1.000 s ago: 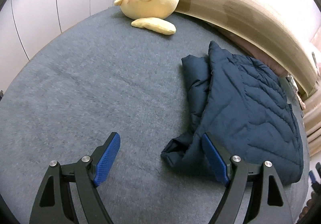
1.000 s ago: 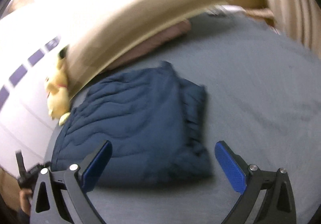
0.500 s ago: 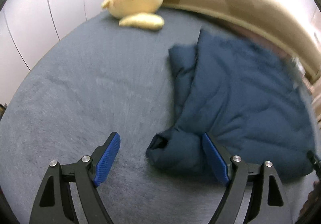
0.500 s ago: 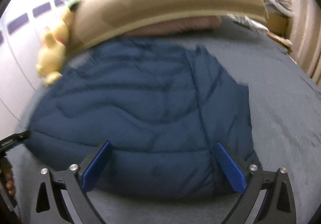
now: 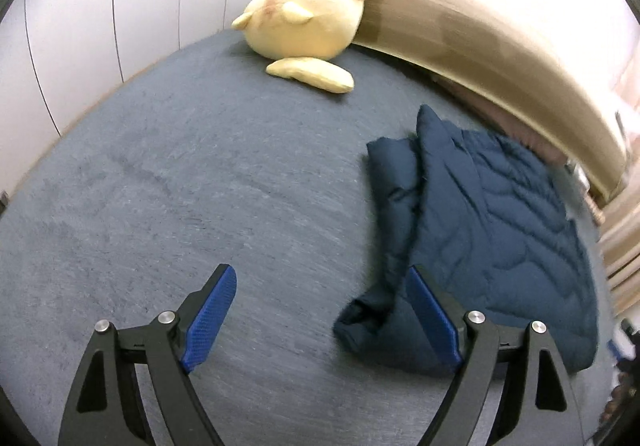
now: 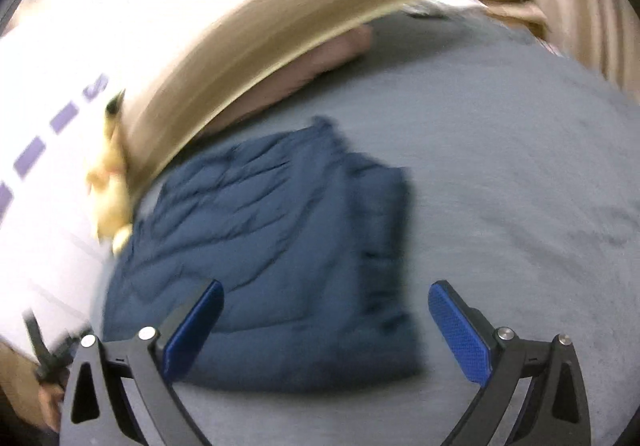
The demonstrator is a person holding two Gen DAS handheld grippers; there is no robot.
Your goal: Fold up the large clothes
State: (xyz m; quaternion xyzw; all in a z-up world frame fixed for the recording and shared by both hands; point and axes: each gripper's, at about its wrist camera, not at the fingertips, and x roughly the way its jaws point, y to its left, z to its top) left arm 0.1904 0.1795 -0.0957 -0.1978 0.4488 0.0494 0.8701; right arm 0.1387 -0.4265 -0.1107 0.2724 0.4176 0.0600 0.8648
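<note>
A dark navy quilted jacket [image 5: 492,230] lies folded into a compact rectangle on the grey bed cover [image 5: 180,186]; it also shows in the right wrist view [image 6: 260,246]. My left gripper [image 5: 320,314] is open and empty, held above the bed at the jacket's near left corner. My right gripper [image 6: 324,326] is open and empty, held above the jacket's near edge from the other side. Neither touches the jacket.
A yellow plush toy [image 5: 312,14] leans against the tan headboard [image 5: 480,46] at the far side of the bed. A pinkish pillow [image 6: 304,70] lies under the headboard. White wardrobe panels [image 5: 100,18] stand at the left. Clutter and a curtain [image 6: 580,6] sit far right.
Both grippers have pulled back from the jacket, after having dipped close over it half a second ago. Both stay open. The jacket has not moved.
</note>
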